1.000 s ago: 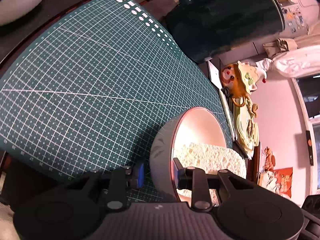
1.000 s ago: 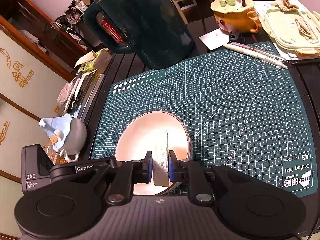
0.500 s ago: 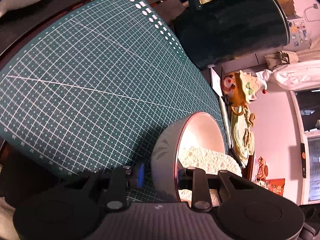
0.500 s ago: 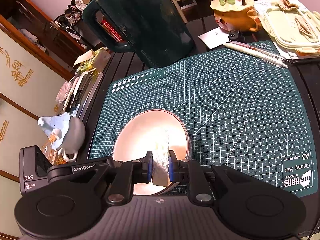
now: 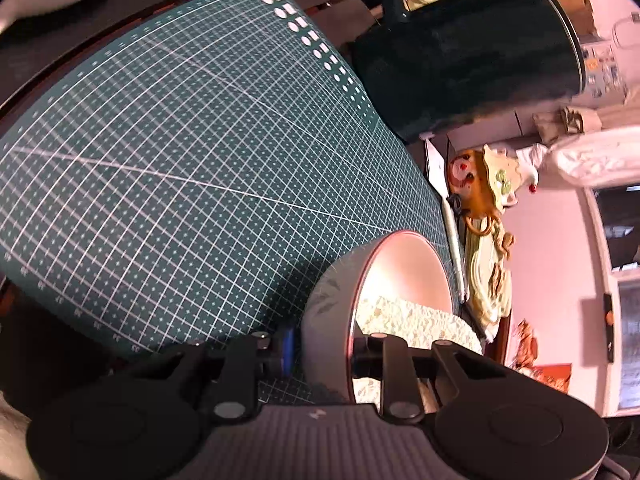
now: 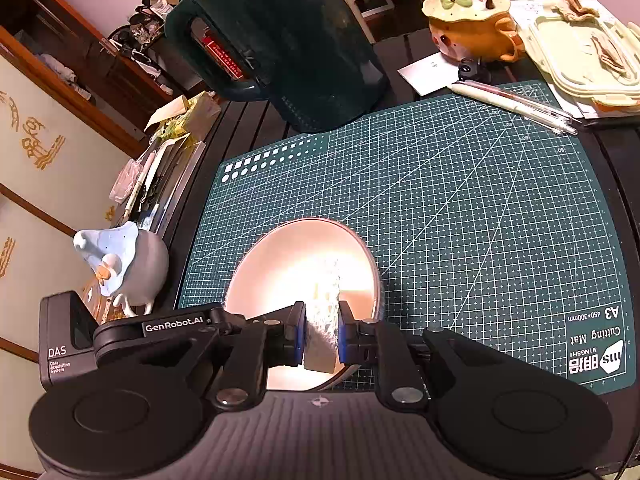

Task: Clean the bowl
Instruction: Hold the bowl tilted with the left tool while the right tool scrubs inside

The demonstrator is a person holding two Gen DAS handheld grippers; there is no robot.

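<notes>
The bowl [image 6: 304, 264], grey outside and glossy pale inside, sits on the green mat [image 6: 460, 208]. Left gripper [image 5: 320, 350] fingers are closing over its rim; right gripper [image 6: 320, 340] fingers pinch a sponge [image 6: 326, 300] inside it.

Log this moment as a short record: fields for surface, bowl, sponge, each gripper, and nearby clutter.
surface: green cutting mat
bowl: bowl on the mat's near edge
sponge: sponge standing on edge inside the bowl
right gripper: right gripper shut on the sponge
left gripper: left gripper astride the bowl's wall, one finger outside, one inside, jaws closing
clutter: dark green jug behind the mat; pens at its far right corner
</notes>
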